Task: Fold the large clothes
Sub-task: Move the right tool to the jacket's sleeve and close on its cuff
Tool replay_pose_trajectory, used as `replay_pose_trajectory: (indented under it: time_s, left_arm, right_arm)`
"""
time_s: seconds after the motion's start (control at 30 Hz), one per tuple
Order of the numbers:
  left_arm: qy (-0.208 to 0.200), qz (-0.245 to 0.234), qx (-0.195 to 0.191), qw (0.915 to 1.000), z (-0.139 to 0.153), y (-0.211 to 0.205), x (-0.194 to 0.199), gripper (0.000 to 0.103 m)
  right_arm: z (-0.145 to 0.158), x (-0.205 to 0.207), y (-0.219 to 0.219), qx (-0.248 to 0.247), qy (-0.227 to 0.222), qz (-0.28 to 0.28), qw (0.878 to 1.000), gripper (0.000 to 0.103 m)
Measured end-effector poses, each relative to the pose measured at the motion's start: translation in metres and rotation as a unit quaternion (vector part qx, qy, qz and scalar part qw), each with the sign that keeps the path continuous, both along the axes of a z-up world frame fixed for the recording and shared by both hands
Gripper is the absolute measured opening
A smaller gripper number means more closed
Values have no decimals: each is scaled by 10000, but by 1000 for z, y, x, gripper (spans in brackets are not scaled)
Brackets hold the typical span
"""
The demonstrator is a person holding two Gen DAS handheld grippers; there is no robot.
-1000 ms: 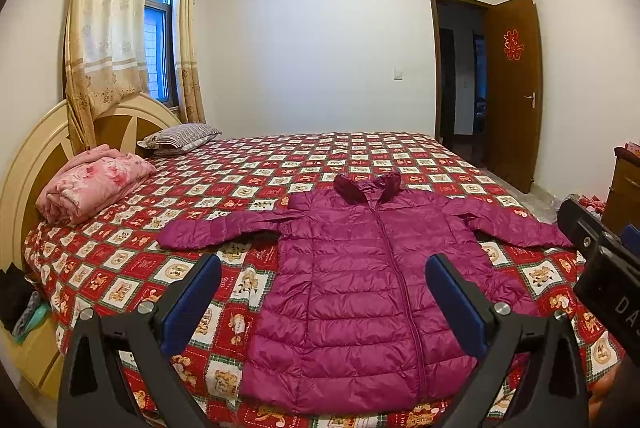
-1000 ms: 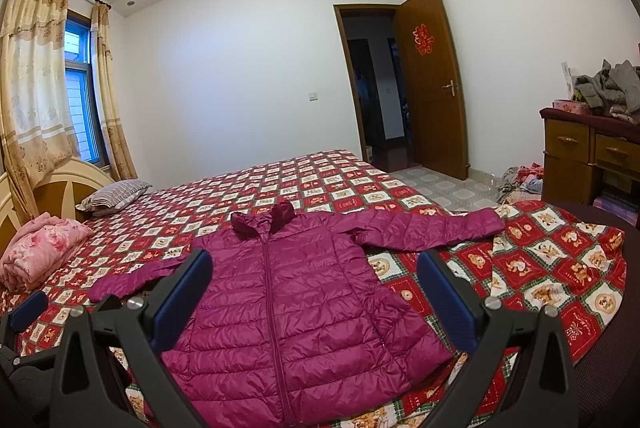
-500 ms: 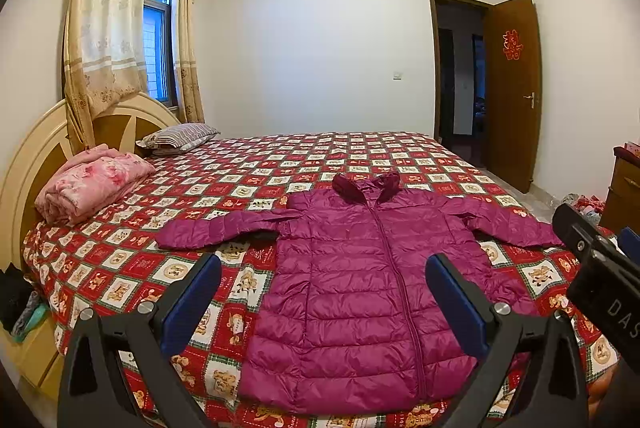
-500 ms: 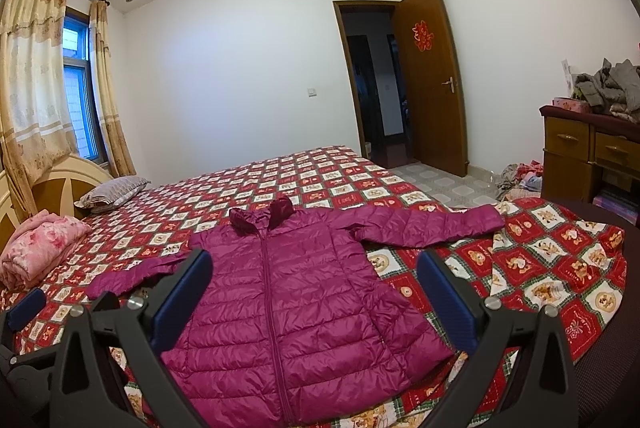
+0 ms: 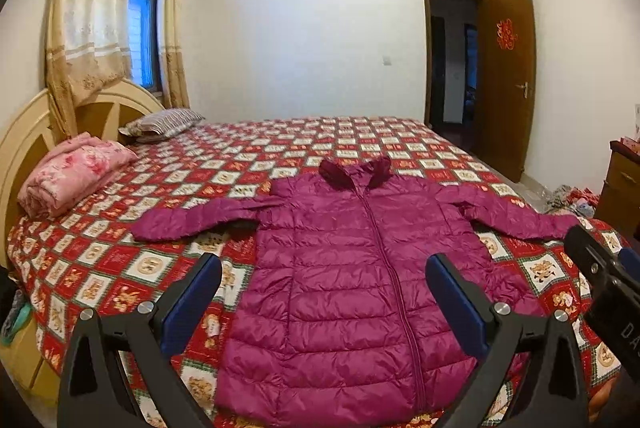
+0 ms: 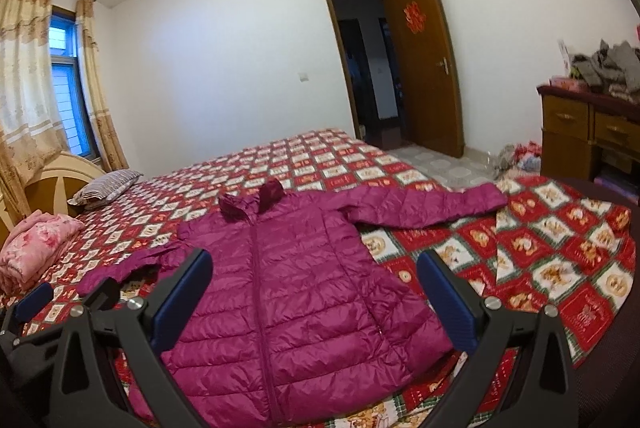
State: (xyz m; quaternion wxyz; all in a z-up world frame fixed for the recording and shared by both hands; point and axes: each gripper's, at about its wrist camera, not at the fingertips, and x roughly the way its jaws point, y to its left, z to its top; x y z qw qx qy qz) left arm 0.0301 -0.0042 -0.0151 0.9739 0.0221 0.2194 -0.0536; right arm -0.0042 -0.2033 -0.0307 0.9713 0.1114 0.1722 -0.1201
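A magenta quilted puffer jacket [image 5: 352, 268] lies flat and zipped on the bed, collar away from me, both sleeves spread out to the sides. It also shows in the right wrist view [image 6: 296, 292]. My left gripper [image 5: 324, 280] is open and empty, held above the jacket's hem, not touching it. My right gripper [image 6: 314, 276] is open and empty, also above the lower part of the jacket. The right gripper's body shows at the right edge of the left wrist view [image 5: 604, 284].
The bed carries a red and white checked bedspread [image 5: 100, 260]. A folded pink quilt [image 5: 72, 172] and a striped pillow [image 5: 164, 120] lie by the headboard. A wooden dresser [image 6: 588, 132] with piled clothes stands at the right, near an open door [image 6: 424, 68].
Both grippers have moved slightly closer to the bed and tilted a little; the jacket looks larger. The jacket has not moved and both grippers stay open.
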Motion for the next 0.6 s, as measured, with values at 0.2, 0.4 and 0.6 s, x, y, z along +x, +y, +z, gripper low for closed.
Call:
replay_pose_trajectory:
  time_s: [0.2,0.4,0.6]
  left_arm:
    - [303,-443,-197,9984,-15,-3,30,102]
    - [716,-449,-110,9964,-39,-8,67,102]
    - [1024,-560,-174,9930,-57,1,111,102]
  right_arm:
    - [-25,18,-33,440,327,-206,9983,103]
    - [-54,41,-58,710,882,-385,9928,103]
    - [-69,58,-89,752,1248,-757,9864,103]
